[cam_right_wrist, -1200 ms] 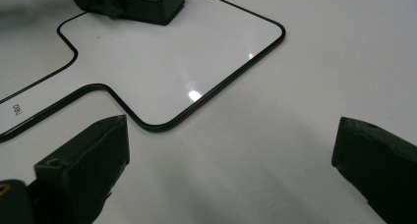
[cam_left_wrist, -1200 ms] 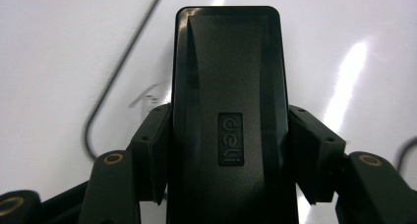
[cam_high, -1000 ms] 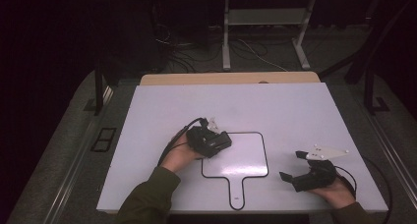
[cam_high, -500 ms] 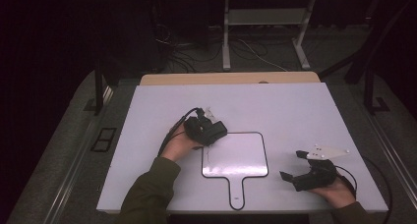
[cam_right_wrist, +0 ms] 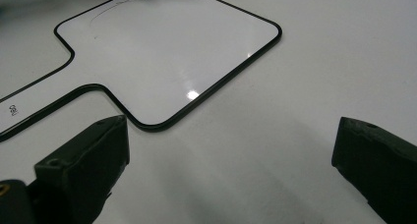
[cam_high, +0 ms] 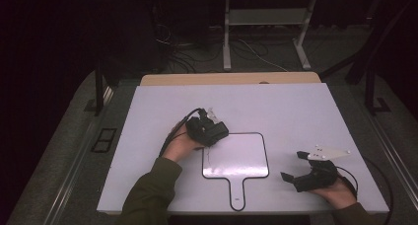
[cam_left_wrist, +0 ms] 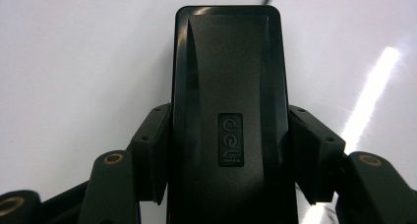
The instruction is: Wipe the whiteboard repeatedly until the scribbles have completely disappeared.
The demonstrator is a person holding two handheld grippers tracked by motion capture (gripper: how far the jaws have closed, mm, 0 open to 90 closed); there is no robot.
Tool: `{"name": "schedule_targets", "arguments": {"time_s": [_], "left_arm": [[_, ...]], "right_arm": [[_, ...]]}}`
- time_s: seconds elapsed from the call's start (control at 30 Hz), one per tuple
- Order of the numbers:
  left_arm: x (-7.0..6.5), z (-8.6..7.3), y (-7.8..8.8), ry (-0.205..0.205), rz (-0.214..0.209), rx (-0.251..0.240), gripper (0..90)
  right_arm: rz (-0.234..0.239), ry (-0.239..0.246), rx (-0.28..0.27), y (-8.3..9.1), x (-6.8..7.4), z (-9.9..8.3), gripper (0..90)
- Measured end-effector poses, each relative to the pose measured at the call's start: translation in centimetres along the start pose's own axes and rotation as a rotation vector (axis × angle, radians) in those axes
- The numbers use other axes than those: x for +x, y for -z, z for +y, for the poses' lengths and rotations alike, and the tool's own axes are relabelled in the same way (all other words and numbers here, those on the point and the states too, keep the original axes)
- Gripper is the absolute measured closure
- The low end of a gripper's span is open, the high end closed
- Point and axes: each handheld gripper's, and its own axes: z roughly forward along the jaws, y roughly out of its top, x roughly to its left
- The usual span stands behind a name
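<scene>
A small white board with a black rim and a short handle lies flat on the white table, handle toward me. My left gripper sits at the board's far left corner. In the left gripper view that gripper is shut on a black eraser block marked "deli", held just over the white surface. Faint pen strokes show near the board's left edge. My right gripper rests right of the board near the table's front edge. It stands open with nothing between its jaws, facing the board.
A wooden strip runs along the table's far edge. Behind it a metal stand and loose cables lie on the dark floor. Bare white table stretches across the far half and to the right.
My left gripper with the eraser has slid a little away from me, toward the board's far left corner. The right gripper has stayed put.
</scene>
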Motion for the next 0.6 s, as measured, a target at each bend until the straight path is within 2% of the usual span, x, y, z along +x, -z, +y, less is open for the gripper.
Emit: {"name": "schedule_targets", "arguments": {"time_s": [0.07,0.17,0.33,0.37,0.43,0.47,0.53,0.6], "left_arm": [[0.4,0.0,0.0,0.004,0.024,0.005,39.4],[0.5,0.0,0.0,0.004,0.026,0.010,39.4],[-0.6,0.2,0.2,-0.038,-0.004,0.023,39.4],[-1.0,0.1,0.2,-0.018,-0.010,0.019,39.4],[-1.1,0.2,0.2,-0.033,0.006,0.022,39.4],[-0.7,0.2,0.2,-0.053,0.020,0.027,39.4],[-0.3,0.2,0.1,-0.022,0.037,0.018,39.4],[0.2,0.2,0.0,-0.018,0.053,0.024,39.4]], "right_arm": [[0.001,0.002,-0.002,0.0,0.0,0.0,0.0],[0.000,0.000,0.000,0.0,0.0,0.0,0.0],[0.001,-0.001,0.002,0.0,0.0,0.0,0.0],[0.001,0.000,0.003,0.0,0.0,0.0,0.0],[0.002,0.001,0.003,0.0,0.0,0.0,0.0],[0.002,0.002,0.004,0.0,0.0,0.0,0.0],[0.001,0.003,0.005,0.0,0.0,0.0,0.0],[0.001,0.001,0.001,0.0,0.0,0.0,0.0]]}}
